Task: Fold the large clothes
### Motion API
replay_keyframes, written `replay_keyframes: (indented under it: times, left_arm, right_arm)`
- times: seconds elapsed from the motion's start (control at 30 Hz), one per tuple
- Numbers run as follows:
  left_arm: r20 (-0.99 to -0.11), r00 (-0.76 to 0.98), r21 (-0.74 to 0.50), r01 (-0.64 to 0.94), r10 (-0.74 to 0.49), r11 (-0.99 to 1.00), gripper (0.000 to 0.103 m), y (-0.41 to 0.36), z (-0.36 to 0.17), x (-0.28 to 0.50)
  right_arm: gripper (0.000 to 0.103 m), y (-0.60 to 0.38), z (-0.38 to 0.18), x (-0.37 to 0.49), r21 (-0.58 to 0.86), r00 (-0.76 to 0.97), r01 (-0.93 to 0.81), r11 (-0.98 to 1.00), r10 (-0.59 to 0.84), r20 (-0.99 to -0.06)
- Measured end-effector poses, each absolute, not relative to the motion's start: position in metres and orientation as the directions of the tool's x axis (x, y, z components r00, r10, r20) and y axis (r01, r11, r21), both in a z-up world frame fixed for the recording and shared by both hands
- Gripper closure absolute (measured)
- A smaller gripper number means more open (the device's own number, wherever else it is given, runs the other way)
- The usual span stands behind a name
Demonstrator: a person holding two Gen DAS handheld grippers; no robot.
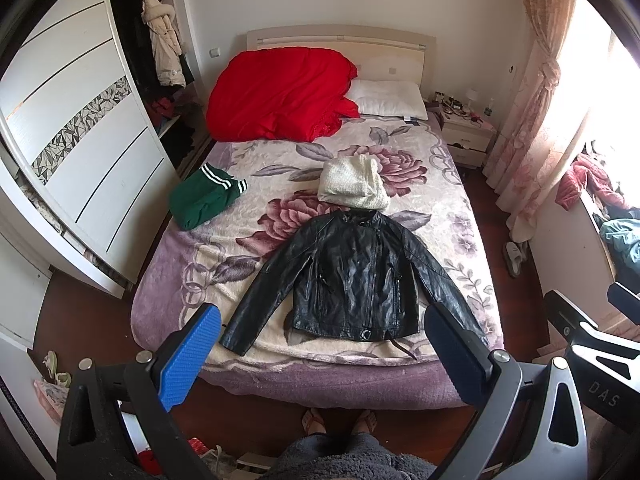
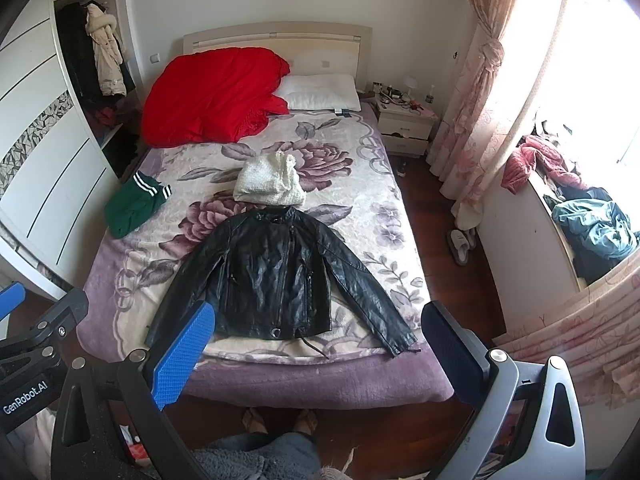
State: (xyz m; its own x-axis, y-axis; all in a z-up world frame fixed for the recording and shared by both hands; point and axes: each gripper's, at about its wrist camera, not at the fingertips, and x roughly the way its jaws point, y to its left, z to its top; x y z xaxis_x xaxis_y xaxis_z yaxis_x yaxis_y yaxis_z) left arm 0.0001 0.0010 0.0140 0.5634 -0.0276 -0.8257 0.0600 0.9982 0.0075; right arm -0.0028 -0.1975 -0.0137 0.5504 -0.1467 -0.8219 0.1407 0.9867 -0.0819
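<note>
I held both grippers above the foot of the bed, clear of the fabric. Left gripper was spread wide, nothing between its blue pads; right gripper likewise released and empty.

The black leather jacket lay flat, front up, near the foot of the bed — collar toward the headboard, both sleeves splayed outward, hem nearest me. No fold was made in it yet, so I judged this piece at zero.

Beyond its collar, touching or nearly so, sat a white knit bundle, and toward the wardrobe side a green garment with white stripes — both looked compact, probably folded. The red quilt was heaped by the pillow.

Left to do: sleeves in, body over.
</note>
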Motion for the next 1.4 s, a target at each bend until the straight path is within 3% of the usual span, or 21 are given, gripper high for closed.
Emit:
replay_keyframes:
  times: [1.4]
  left_arm:
    - [-0.806,0.591,0.007,0.05,-0.024,0.999,0.0,0.014,0.031,0.007]
  right_arm:
    - [0.0,-0.178,0.008,0.016,-0.079,0.567,0.135,0.988,-0.143,-0.811]
